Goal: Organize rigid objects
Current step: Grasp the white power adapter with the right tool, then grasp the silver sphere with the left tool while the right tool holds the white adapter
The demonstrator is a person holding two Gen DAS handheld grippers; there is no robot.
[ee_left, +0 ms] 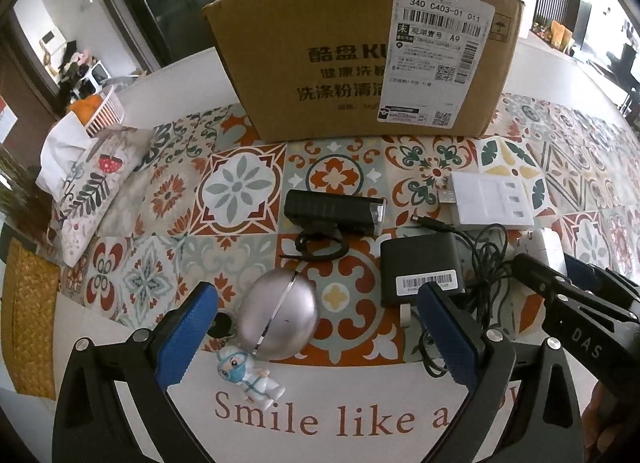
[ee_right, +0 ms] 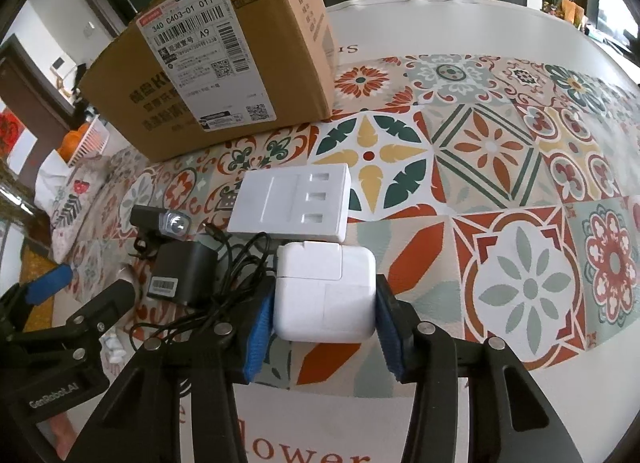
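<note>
My right gripper [ee_right: 324,303] is shut on a white square charger [ee_right: 324,295], its blue pads against both sides, low over the table. My left gripper [ee_left: 316,323] is open and empty, its jaws on either side of a silver egg-shaped case [ee_left: 280,319] without touching it. A small doctor figurine [ee_left: 250,377] lies just below the case. A black bike light [ee_left: 334,211], a black power adapter [ee_left: 420,267] with tangled cable [ee_left: 484,259] and a white USB hub [ee_left: 490,199] lie between the grippers. A cardboard box [ee_left: 360,55] stands at the back.
A patterned tissue pouch [ee_left: 92,183] and a white basket with oranges [ee_left: 102,107] lie at the left. A woven mat [ee_left: 28,315] lies at the left edge. The table has a tiled-pattern cloth [ee_right: 520,183]. The right gripper also shows at the right of the left wrist view [ee_left: 576,295].
</note>
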